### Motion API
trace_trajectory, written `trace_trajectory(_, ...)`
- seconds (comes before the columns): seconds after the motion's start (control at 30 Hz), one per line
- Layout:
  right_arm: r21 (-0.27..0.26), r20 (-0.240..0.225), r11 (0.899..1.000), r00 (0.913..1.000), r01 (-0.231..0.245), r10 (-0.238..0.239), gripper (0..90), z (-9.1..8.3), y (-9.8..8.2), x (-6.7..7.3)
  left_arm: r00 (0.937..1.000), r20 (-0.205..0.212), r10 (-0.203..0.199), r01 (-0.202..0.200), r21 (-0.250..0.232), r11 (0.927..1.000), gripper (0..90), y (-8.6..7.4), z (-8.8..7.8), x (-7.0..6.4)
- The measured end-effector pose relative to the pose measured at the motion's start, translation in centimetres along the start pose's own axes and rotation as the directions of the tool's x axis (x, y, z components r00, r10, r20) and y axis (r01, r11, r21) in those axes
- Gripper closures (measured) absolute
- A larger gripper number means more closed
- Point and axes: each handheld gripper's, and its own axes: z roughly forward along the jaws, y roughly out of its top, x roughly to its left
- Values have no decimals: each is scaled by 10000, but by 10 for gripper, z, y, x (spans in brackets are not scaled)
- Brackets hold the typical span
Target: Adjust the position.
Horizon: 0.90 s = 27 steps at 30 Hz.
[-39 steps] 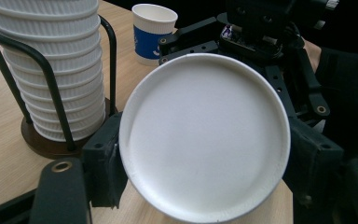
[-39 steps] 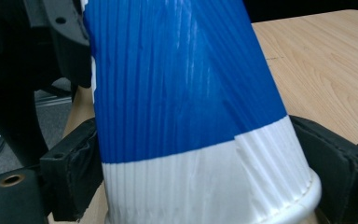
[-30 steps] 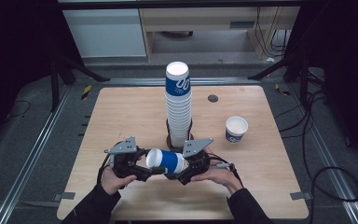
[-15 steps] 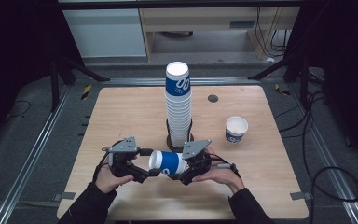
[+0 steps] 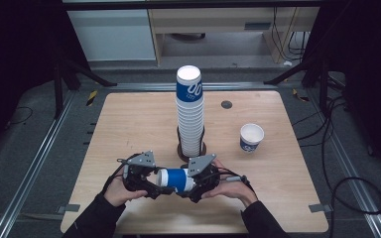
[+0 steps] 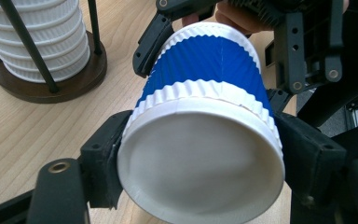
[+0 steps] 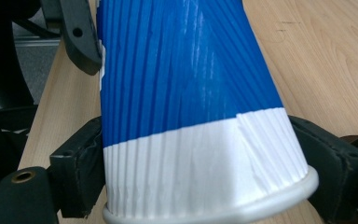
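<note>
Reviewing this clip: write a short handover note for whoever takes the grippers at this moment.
Left gripper: shut on the base end of the blue cup.
Right gripper: shut on the same cup's rim end.
The cup lies sideways between them, above the table, in front of the cup stack in its holder.
A lone cup stands upright to the right.
Done: one cup out and standing.
Left: probably pull the held cups apart, if nested, and set them down.
</note>
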Motion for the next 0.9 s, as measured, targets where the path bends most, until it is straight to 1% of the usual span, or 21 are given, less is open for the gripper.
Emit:
trace_trajectory(0.1, 49, 31, 10000, 10000, 30, -30, 133, 1, 0, 1, 10000, -33, 61, -61, 5, 10000, 257, 0, 0, 0)
trace_trajectory(0.17, -22, 76, 10000, 10000, 35, -35, 123, 1, 0, 0, 10000, 30, 37, -37, -63, 10000, 259, 0, -1, 0)
trace_trajectory(0.27, -177, 22, 9998, 9999, -136, 137, 103, -1, 0, -1, 10000, 48, 38, -37, -197, 9998, 260, 0, -3, 1)
trace_trajectory(0.3, -217, 26, 9996, 9998, -175, 176, 89, -2, 0, -1, 10000, -19, 56, -56, -224, 9997, 262, 0, -4, 1)
trace_trajectory(0.33, -273, 61, 9991, 9995, -314, 316, 79, -3, 0, -2, 10000, -44, 34, -35, -260, 9997, 262, 0, -5, 2)
trace_trajectory(0.47, -687, 186, 9957, 9978, -624, 638, 71, -14, 0, -7, 9997, -246, -82, 64, -702, 9975, 262, -1, -13, 5)
trace_trajectory(0.57, -1013, 274, 9908, 9953, -902, 934, 67, -23, 0, -11, 9989, -447, -136, 88, -1054, 9944, 262, -2, -20, 8)
trace_trajectory(0.73, -1497, 336, 9795, 9894, -1349, 1414, 63, -34, -2, -16, 9972, -678, -310, 185, -1776, 9839, 262, -4, -27, 12)
trace_trajectory(0.8, -1709, 331, 9742, 9873, -1473, 1551, 63, -36, -3, -18, 9970, -681, -365, 217, -2065, 9782, 262, -5, -29, 13)
trace_trajectory(0.9, -1864, 288, 9691, 9851, -1613, 1695, 63, -38, -4, -19, 9969, -679, -393, 225, -2325, 9723, 262, -5, -29, 12)
